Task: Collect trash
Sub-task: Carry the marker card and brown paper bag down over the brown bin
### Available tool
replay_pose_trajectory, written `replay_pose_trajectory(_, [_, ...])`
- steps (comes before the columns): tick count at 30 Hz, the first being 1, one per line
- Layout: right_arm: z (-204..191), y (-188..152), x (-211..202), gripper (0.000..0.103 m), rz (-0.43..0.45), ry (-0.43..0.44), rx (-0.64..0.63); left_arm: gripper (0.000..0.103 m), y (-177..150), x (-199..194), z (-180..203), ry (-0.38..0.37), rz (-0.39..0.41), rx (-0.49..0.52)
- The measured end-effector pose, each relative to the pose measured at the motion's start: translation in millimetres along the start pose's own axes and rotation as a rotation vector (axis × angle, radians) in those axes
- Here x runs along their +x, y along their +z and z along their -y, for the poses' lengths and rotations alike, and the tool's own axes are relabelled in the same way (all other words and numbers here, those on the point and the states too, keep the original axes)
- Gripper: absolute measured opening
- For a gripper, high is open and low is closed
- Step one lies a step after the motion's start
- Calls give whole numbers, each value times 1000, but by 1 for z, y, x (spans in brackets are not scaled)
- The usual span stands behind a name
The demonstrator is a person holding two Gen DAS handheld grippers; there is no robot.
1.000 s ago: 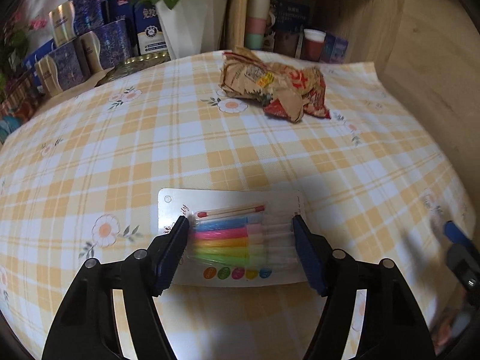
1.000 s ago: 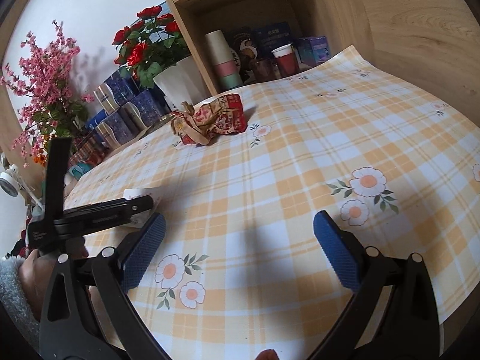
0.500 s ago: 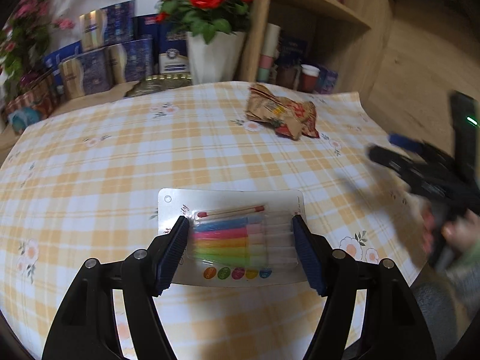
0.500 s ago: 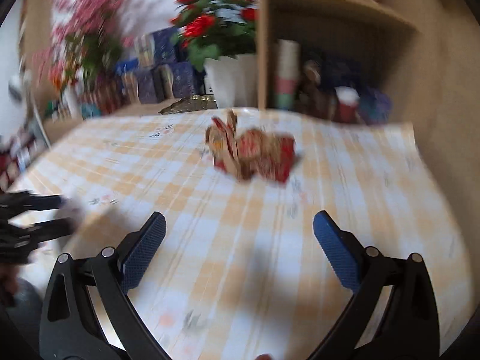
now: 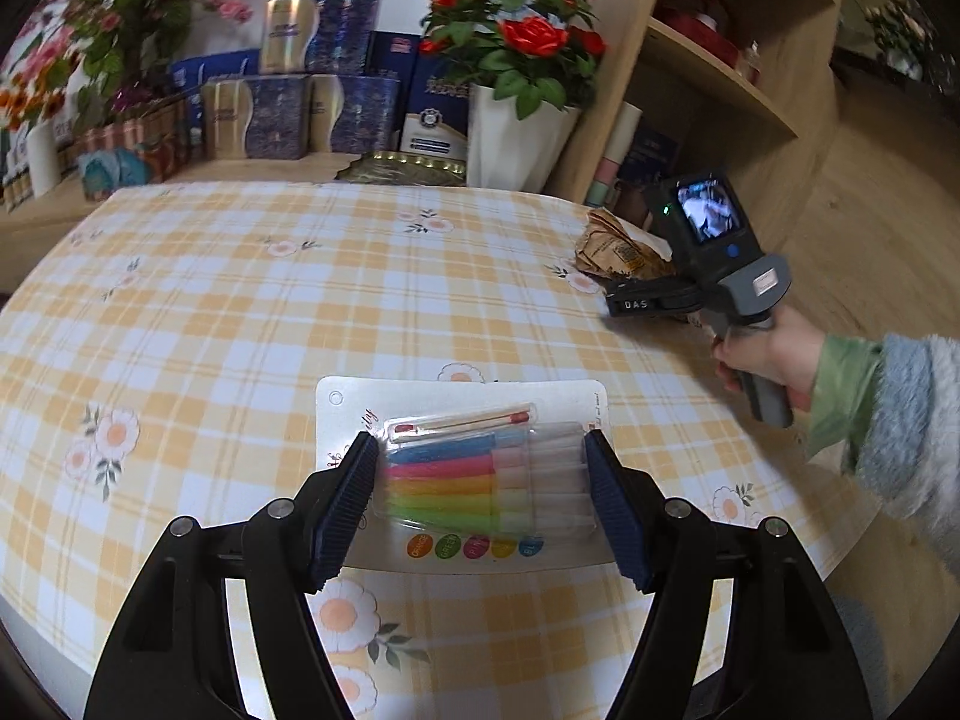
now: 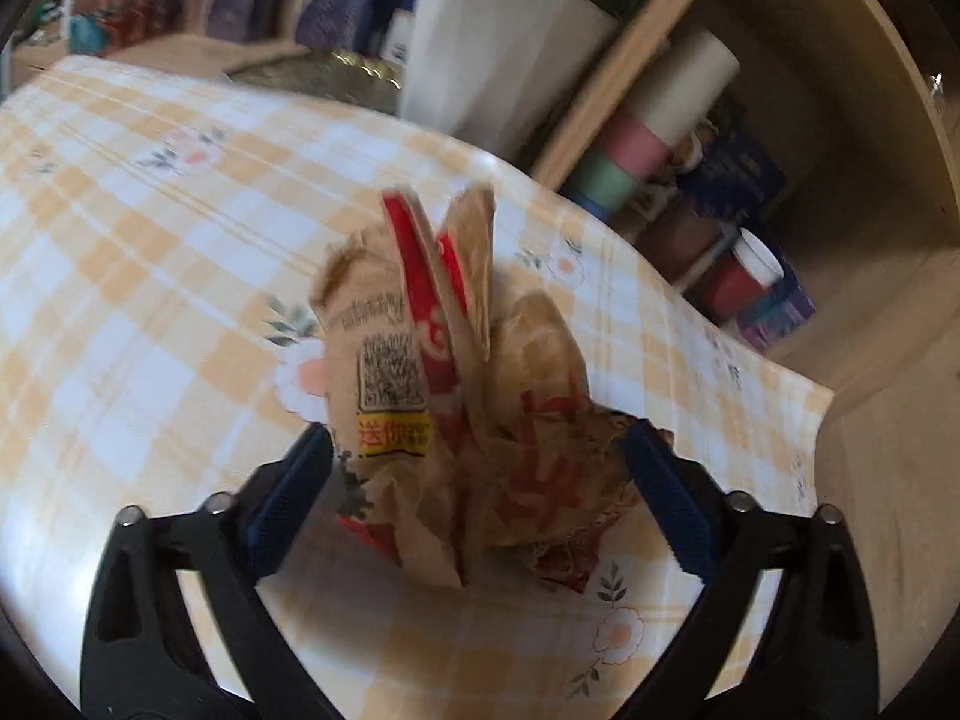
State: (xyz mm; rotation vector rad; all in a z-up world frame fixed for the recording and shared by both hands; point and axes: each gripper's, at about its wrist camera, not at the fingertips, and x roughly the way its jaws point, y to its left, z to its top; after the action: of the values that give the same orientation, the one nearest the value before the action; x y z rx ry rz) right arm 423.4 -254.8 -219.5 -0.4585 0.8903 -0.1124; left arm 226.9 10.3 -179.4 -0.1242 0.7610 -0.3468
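Observation:
A carded pack of coloured markers point(image 5: 480, 480) is clamped across its clear blister by my left gripper point(image 5: 480, 498), and it hangs over the near part of the checked tablecloth point(image 5: 240, 300). A crumpled brown and red paper bag point(image 6: 468, 420) lies near the table's far right edge. It also shows in the left wrist view as the bag point(image 5: 618, 249), partly hidden behind the right unit held in a hand point(image 5: 762, 354). My right gripper point(image 6: 477, 498) straddles the bag with its jaws closing. The blue pads sit at the bag's sides without squeezing it.
A white pot of red roses point(image 5: 516, 138) and a gold dish point(image 5: 408, 165) stand just behind the table. Blue and gold boxes point(image 5: 288, 114) line the back ledge. A wooden shelf unit with stacked cups point(image 6: 648, 138) is close beyond the bag. The table edge point(image 6: 822, 408) is just right of it.
My right gripper swept across the table to the crumpled bag and now has it between narrowing jaws. My left gripper drew back with the marker pack still in it.

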Motion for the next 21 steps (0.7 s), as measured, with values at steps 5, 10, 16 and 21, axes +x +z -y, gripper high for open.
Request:
replay_pose_trajectory(5, [23,-18,-34,69,133,71,113,68,-7,-15,0,1,27,26])
replay_pose_trajectory(10, [69,-61,-93,68,246,199,279,68,-19,-28,2,-20,34,30])
replay_pose_trajectory(16, [102,-133,-157,68,309,300,451,68,-33,-40,13,-45,27,30])
replay_pose_trajectory(21, [99,-195,-207,68,316,325,530,68,-44,-53,29,-68,28,51])
